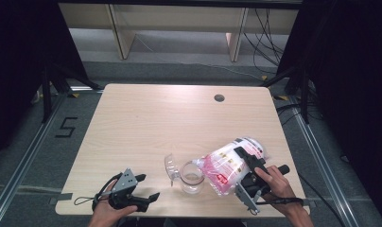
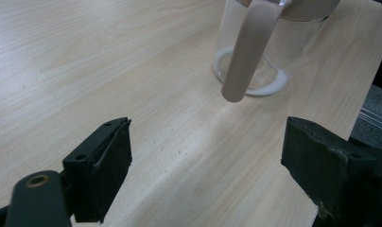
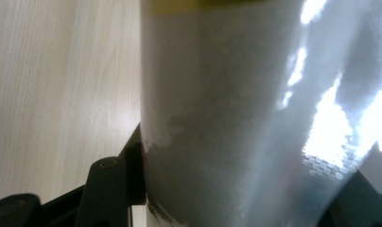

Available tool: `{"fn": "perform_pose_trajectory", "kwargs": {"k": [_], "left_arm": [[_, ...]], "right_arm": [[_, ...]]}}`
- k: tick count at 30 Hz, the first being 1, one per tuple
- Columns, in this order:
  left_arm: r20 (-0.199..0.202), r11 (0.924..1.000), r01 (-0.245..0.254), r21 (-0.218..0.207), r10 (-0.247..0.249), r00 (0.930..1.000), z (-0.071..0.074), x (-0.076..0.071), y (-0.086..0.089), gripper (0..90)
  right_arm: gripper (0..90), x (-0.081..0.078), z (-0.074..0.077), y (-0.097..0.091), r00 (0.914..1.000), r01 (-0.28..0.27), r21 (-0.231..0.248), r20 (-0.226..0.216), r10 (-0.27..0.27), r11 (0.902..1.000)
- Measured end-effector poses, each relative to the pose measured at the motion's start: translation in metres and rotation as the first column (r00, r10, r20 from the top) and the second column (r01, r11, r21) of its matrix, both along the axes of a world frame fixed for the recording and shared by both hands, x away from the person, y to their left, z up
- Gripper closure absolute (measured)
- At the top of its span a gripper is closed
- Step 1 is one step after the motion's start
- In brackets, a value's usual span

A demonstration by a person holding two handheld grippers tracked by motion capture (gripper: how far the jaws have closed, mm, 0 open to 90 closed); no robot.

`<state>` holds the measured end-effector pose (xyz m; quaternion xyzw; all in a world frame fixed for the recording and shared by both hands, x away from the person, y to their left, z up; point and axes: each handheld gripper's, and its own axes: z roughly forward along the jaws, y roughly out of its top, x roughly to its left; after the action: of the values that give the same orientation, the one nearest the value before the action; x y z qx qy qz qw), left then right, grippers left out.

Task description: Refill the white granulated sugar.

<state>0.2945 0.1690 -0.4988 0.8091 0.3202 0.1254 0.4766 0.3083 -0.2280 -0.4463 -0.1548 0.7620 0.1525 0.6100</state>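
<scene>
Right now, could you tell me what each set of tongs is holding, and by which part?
The right tongs grip the plastic bag around its body, tipped toward the glass jar. The left tongs are open and hold nothing.

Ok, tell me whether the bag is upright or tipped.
Tipped. The bag, clamped in the right gripper, leans with its mouth over the glass jar.

A clear glass jug stands upright near the table's front edge, lid open. A pink and white bag is tilted, its mouth over the jug.
</scene>
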Motion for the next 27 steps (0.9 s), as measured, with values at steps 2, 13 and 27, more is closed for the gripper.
{"fn": "perform_pose_trajectory", "kwargs": {"k": [2,13,27], "left_arm": [[0.000,0.9999,-0.003,0.014,0.003,1.0000,0.001,0.000,0.001,16.5],[-0.019,0.9997,-0.023,0.000,0.023,0.9996,-0.001,0.000,0.003,16.5],[-0.013,1.0000,-0.008,0.005,0.008,0.9999,-0.001,0.000,0.002,16.5]], "right_arm": [[45.4,-0.001,-0.001,0.001,0.9999,-0.003,-0.004,0.010,0.003,1.0000],[45.7,-0.003,0.001,0.001,0.9989,-0.004,-0.062,0.047,0.007,0.9981],[46.1,-0.006,-0.005,0.008,0.9978,0.008,-0.131,0.066,0.001,0.9913]]}}
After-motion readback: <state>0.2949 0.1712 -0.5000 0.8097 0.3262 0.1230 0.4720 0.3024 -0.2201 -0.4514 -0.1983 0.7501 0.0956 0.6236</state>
